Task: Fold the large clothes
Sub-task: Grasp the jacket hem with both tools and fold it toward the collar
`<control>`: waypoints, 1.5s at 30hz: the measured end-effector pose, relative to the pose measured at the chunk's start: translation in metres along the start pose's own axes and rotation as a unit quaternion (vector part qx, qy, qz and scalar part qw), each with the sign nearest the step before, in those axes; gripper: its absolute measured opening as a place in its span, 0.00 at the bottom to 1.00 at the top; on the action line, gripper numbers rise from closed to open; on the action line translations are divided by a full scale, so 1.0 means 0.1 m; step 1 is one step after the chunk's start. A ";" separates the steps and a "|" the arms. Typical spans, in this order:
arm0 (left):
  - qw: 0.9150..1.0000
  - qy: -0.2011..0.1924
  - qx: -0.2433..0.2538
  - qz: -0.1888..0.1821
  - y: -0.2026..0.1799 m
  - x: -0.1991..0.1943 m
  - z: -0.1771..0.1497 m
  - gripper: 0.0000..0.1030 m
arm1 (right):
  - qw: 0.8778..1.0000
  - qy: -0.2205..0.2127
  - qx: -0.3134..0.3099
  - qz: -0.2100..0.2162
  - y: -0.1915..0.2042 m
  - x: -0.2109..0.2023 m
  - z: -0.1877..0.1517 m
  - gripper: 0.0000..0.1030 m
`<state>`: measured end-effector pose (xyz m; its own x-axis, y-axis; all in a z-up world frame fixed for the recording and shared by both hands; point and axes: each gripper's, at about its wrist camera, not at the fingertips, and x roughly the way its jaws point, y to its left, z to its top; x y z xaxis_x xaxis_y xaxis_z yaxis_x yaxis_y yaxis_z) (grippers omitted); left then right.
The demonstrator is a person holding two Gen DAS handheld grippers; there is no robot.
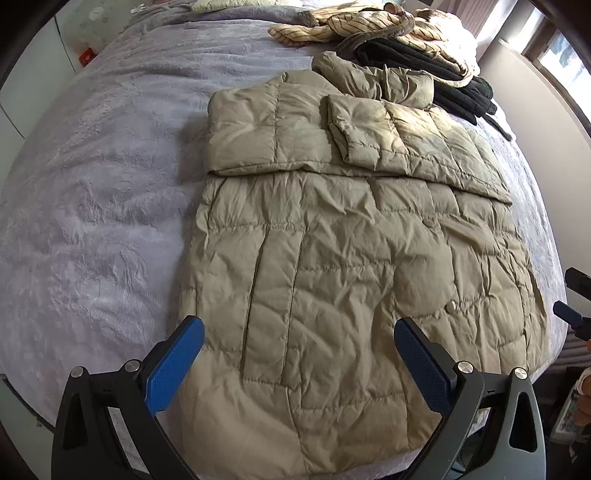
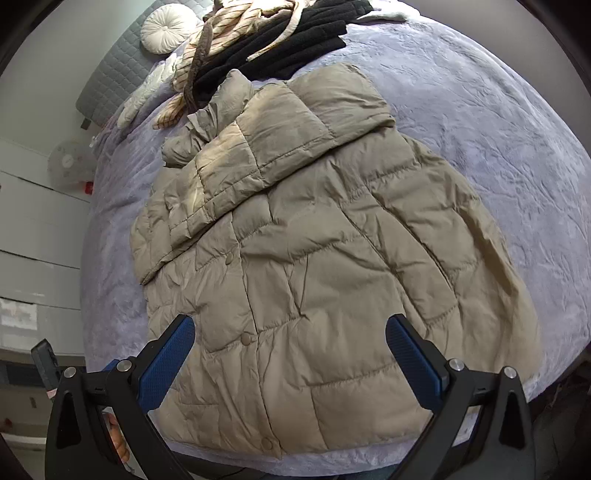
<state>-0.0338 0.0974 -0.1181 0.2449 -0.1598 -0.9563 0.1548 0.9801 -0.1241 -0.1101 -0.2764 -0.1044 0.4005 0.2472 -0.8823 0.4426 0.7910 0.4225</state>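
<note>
You had the khaki puffer coat (image 1: 351,258) laid flat on the lavender bedspread (image 1: 92,184), sleeves folded across the chest, hem toward you. That layout likely readied a bottom-up fold. Other clothes, a striped garment (image 1: 354,22) and a black garment (image 1: 424,62), sat piled beyond the collar, clear of the working area.

Your left gripper (image 1: 299,354) was poised above the hem's left part, fingers spread wide, nothing between them. Your right gripper (image 2: 290,350) hung over the hem near the snap placket, likewise spread wide and empty. Both pointed up the coat toward the collar.
</note>
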 end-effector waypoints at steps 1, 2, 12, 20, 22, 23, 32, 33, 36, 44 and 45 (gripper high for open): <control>1.000 0.002 0.001 0.000 0.01 -0.01 -0.04 1.00 | 1.000 0.003 0.006 0.002 -0.02 -0.01 -0.03 1.00; 1.000 0.005 0.002 0.002 0.04 -0.02 -0.09 1.00 | 1.000 0.007 0.012 0.002 -0.03 -0.01 -0.08 1.00; 0.994 0.016 -0.110 -0.011 0.65 -0.15 -0.61 1.00 | 0.997 0.066 0.029 0.006 -0.22 0.09 -0.24 1.00; 0.974 0.049 -0.214 -0.056 0.78 -0.02 -1.13 1.00 | 0.992 0.094 0.063 0.056 -0.70 -0.09 -0.43 0.96; 0.970 0.052 -0.224 -0.075 0.75 0.03 -1.22 1.00 | 0.990 0.096 0.082 0.058 -0.86 -0.12 -0.49 0.81; 0.968 0.056 -0.230 -0.087 0.74 0.06 -1.26 1.00 | 0.989 0.098 0.098 0.057 -0.96 -0.12 -0.51 0.72; 0.944 0.082 -0.264 -0.182 0.66 0.45 -1.36 1.00 | 0.968 0.089 0.223 0.076 -1.65 0.07 -0.66 0.67; 0.941 0.078 -0.266 -0.192 0.64 0.48 -1.33 1.00 | 0.967 0.087 0.228 0.075 -1.69 0.11 -0.66 0.67; 0.940 0.079 -0.267 -0.198 0.62 0.58 -1.22 1.00 | 0.962 0.084 0.247 0.082 -1.77 0.22 -0.64 0.67; 0.949 0.095 -0.222 -0.203 0.55 0.68 -1.04 0.30 | 0.940 0.044 0.316 0.117 -1.88 0.30 -0.66 0.55; 0.948 0.096 -0.220 -0.208 0.56 0.68 -1.01 0.19 | 0.939 0.042 0.321 0.114 -1.88 0.30 -0.66 0.48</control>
<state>-0.1051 0.1533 -0.2166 0.0644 -0.5605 -0.8257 -0.2242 0.7981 -0.5593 -0.2342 -0.3803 -0.2241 0.4914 0.4336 -0.7553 0.7558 0.2186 0.6172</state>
